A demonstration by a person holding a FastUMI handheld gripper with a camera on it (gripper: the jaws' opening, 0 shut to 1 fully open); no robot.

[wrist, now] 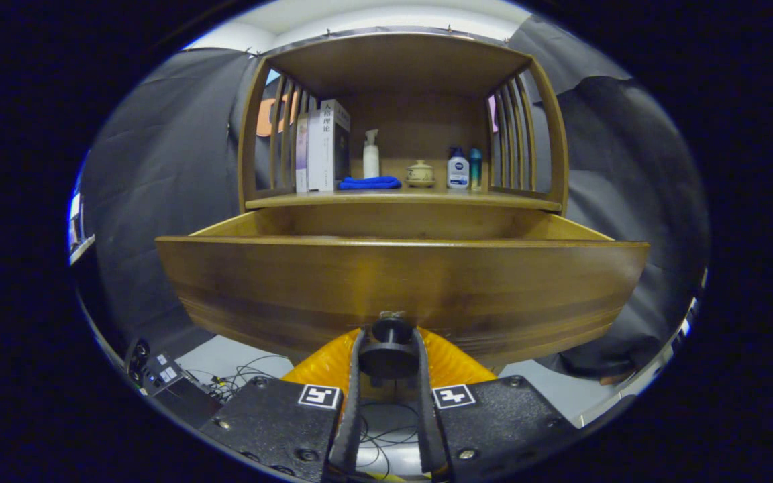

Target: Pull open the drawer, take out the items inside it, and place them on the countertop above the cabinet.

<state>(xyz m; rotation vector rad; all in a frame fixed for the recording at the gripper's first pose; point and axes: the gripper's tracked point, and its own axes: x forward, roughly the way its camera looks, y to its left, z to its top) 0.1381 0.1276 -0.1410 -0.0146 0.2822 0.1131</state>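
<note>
The wooden countertop [494, 198] above the drawer carries, left to right, upright books [323, 147], a folded blue cloth [369, 182], a white pump bottle [371, 154], a small lidded pot [420, 173], and two bottles [457, 169].

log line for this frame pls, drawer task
phase: drawer pull | gripper: shut on drawer knob | drawer: pulled out from cabinet | contents: hidden behind drawer front | countertop: cloth, bottles, books, pot

The drawer [400, 282] stands pulled out, its top open for reaching in from above. On the countertop [403, 199], books [323, 146], cloth [370, 182] and bottles [459, 168] crowd the back; its front edge lies bare.
</note>
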